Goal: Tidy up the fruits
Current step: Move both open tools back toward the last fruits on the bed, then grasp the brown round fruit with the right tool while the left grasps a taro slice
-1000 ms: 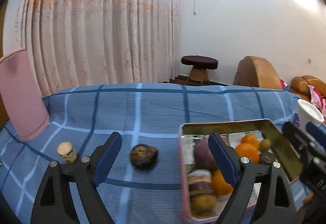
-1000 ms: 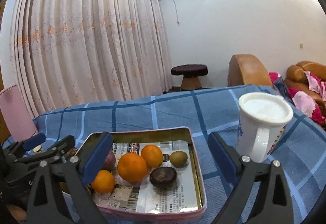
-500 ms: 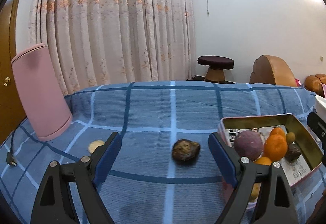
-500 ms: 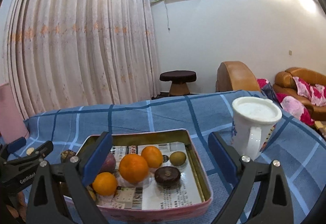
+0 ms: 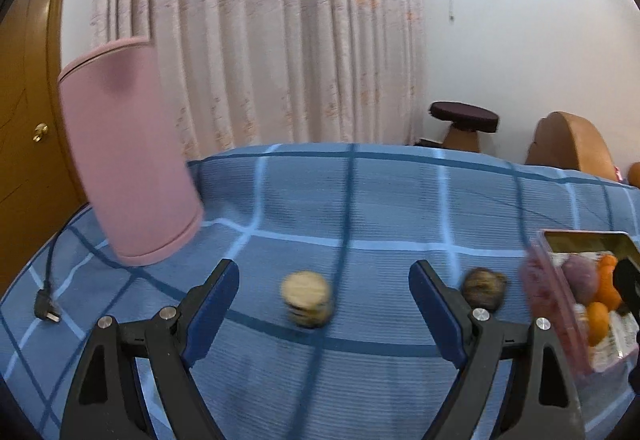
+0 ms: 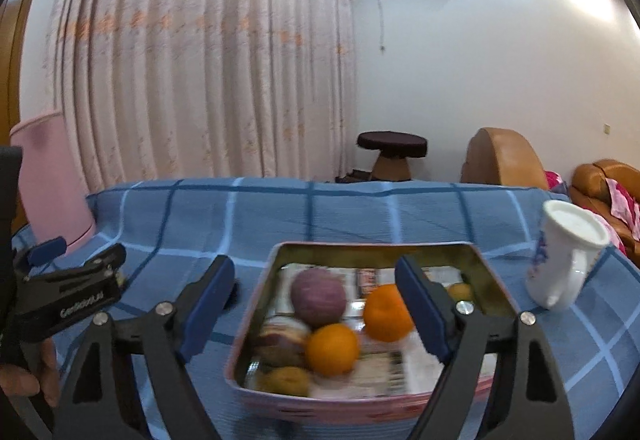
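Note:
A small tan and brown fruit (image 5: pixel 306 299) stands on the blue checked cloth, centred between the fingers of my open, empty left gripper (image 5: pixel 324 310). A dark wrinkled fruit (image 5: pixel 484 288) lies to its right, beside the pink tin tray (image 5: pixel 554 316). In the right wrist view the tray (image 6: pixel 320 402) holds a purple fruit (image 6: pixel 318 296), two oranges (image 6: pixel 333 349) and several smaller fruits. My right gripper (image 6: pixel 316 312) is open and empty, hovering over the tray's near left part. The left gripper (image 6: pixel 68 296) shows at the left there.
A tall pink cylinder (image 5: pixel 128 156) stands at the back left of the table. A black cable plug (image 5: pixel 47 310) lies at the left edge. A white mug (image 6: pixel 568 252) stands right of the tray. Curtains, a stool and sofas are behind the table.
My left gripper has swung left, from the tray and dark fruit to the small tan fruit, now between its fingers. My right gripper has shifted left over the tray.

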Available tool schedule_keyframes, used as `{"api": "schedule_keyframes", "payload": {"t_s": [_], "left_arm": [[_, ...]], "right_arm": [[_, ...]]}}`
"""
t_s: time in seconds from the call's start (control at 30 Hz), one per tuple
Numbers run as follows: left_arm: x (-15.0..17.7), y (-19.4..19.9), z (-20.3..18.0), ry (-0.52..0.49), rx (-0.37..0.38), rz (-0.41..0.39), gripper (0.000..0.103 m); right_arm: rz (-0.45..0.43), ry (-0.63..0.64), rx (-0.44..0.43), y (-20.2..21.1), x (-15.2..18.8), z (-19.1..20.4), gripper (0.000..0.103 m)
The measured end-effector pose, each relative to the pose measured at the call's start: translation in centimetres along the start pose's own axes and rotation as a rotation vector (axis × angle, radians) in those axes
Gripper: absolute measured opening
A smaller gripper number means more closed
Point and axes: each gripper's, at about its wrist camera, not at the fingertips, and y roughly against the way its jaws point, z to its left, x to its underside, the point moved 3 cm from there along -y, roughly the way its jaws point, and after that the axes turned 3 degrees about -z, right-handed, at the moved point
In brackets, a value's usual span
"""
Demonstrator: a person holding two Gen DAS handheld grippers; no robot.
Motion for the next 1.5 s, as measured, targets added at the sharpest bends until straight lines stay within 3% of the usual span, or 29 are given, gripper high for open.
{"api": "schedule_keyframes", "payload": {"t_s": [0.37, 0.47, 0.67, 0.93, 1.03, 1.17, 1.33, 1.5], "left_arm": [[-0.4, -3.1, 7.0, 0.057, -0.129, 0.053, 0.088], [-0.5, -3.7, 9.1, 0.102, -0.154, 0.074, 0.088], [-0.6, -4.0, 10.9, 0.185, -0.138, 0.102, 0.088], [-0.9, -3.8, 7.8, 0.105, -0.036, 0.107, 0.088], [-0.8, -3.8, 6.1, 0.047, 0.023, 0.123, 0.088], [-0.5, -3.9, 4.9, -0.004, 0.054, 0.143, 0.088], [-0.3, -3.9, 3.9, -0.014, 0.111, 0.159, 0.088], [0.0, -4.5, 2.6, -0.048, 0.126, 0.176, 0.088]], "right_arm": [[0.148, 0.078, -0.064, -4.9, 0.1, 7.1, 0.078], [0.202, 0.108, -0.078, -6.6, 0.3, 8.7, 0.071], [0.368, 0.134, -0.082, -10.5, 1.4, 10.2, 0.065], [0.448, 0.228, 0.009, -12.6, 2.3, 10.7, 0.067], [0.457, 0.240, 0.008, -12.9, 2.3, 10.7, 0.066], [0.462, 0.269, 0.049, -12.5, 2.5, 10.0, 0.042], [0.408, 0.246, -0.001, -10.5, 2.6, 9.7, 0.041], [0.234, 0.160, -0.058, -6.5, 1.3, 9.0, 0.041]]}}
